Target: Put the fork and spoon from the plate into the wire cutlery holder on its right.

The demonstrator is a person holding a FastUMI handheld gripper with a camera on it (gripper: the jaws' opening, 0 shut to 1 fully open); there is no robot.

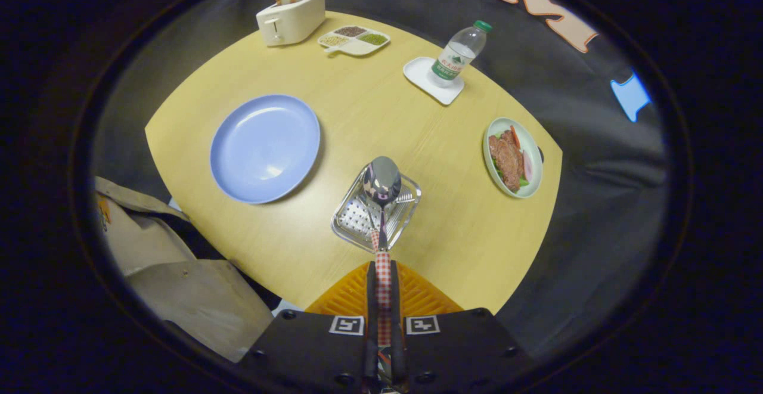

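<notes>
Gripper view: the gripper [382, 275] hangs above a yellow table [417, 143], its jaws closed tight on the checked handle of a spoon [382, 186]. The handle runs up between the two fingers [371, 298], and the spoon's shiny bowl stands just ahead of them, pointing away from the camera. Right under the spoon bowl sits the wire cutlery holder [363, 221], a small metal basket with a perforated floor; the spoon bowl overlaps its far rim. Something metal lies inside the holder beside the spoon, possibly the fork, but it is too small to tell for sure. To the left of the holder, near it, lies a blue plate [265, 146] with nothing on it. Beyond the plate, at the far side of the table, stands a toaster [291, 18] with bread in its slot, and just beside that a divided dish [354, 40] of grains. A water bottle [460, 54] stands on a white coaster [424, 78] further right. A plate of food [512, 157] sits well to the right of the holder. A person's beige sleeve [179, 287] shows at the near left.
</notes>
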